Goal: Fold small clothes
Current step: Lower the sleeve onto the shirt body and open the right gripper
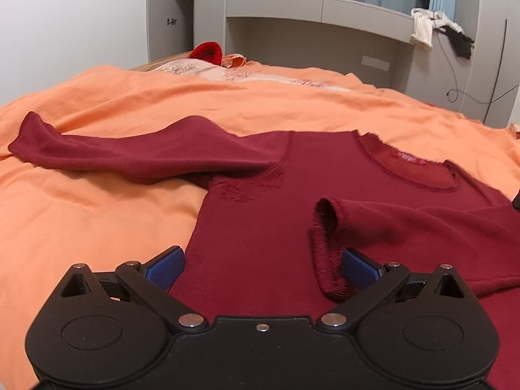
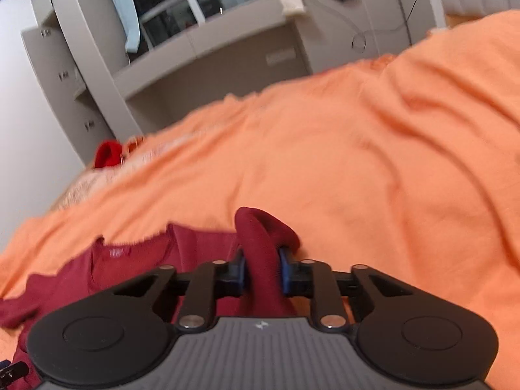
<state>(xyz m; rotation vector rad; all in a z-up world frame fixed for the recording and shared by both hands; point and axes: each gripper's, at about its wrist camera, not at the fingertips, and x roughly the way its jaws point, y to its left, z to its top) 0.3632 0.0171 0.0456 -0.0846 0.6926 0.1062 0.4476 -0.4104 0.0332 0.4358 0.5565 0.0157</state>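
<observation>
A dark red sweater (image 1: pixel 260 227) lies face up on the orange bedspread (image 1: pixel 97 227), filling the centre and lower right of the left wrist view. One sleeve (image 1: pixel 130 152) stretches toward the left edge of that frame; the other sleeve (image 1: pixel 406 227) is already folded across the chest, its cuff (image 1: pixel 328 247) beside the right-hand pad.

The left gripper (image 1: pixel 260 269) hovers low over the hem area, jaws wide, nothing between them. The right gripper (image 2: pixel 263 269) is closed narrowly on a bunched fold of red fabric (image 2: pixel 260 247) — probably the shoulder or side edge, though that view is blurred.

Step in hand: folding in the sides. The next move likely calls for carrying the pinched edge across the body, then bringing in the outstretched sleeve — keeping the fabric flat throughout.
</observation>
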